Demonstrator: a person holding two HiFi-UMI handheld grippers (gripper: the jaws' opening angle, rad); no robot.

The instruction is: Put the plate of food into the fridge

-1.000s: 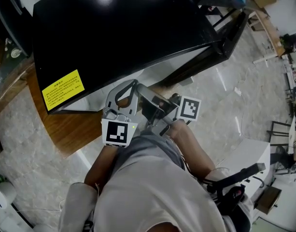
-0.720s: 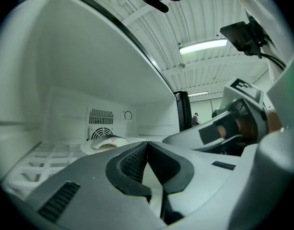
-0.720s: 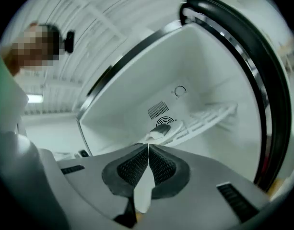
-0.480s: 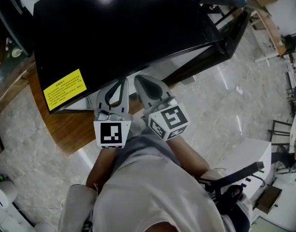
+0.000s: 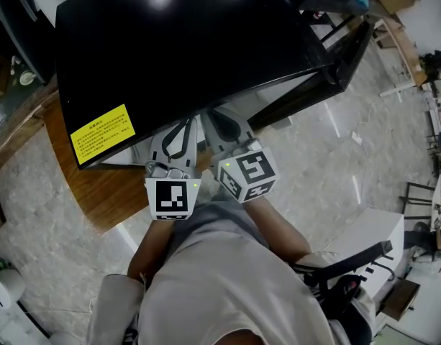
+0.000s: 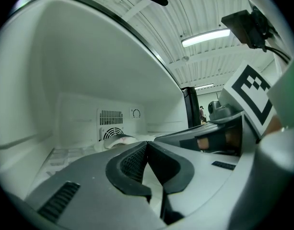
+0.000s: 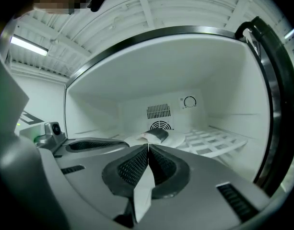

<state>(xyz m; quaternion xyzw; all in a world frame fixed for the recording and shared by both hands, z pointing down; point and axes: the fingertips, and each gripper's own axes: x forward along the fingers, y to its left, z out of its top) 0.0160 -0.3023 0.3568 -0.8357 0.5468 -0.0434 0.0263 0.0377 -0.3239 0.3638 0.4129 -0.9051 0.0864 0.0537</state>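
Note:
The plate of food (image 7: 178, 138) lies at the back of the white fridge interior on the wire shelf (image 7: 218, 143), with a dark piece of food (image 7: 157, 134) on it. In the left gripper view the plate (image 6: 119, 140) shows just past the jaws. My left gripper (image 6: 147, 146) and my right gripper (image 7: 148, 148) are both shut with nothing between the pads. They point side by side into the fridge opening, apart from the plate. From the head view, the left gripper (image 5: 177, 136) and the right gripper (image 5: 224, 124) reach under the fridge's black top (image 5: 184, 42).
The fridge door (image 5: 332, 56) stands open at the right, and its dark edge (image 7: 276, 104) frames the right gripper view. A fan vent (image 7: 160, 125) and a dial (image 7: 190, 102) sit on the back wall. A wooden board (image 5: 98, 192) lies under the fridge.
The right gripper has rolled so its marker cube faces up, and its jaws have come together. Both grippers have shifted slightly toward the fridge opening.

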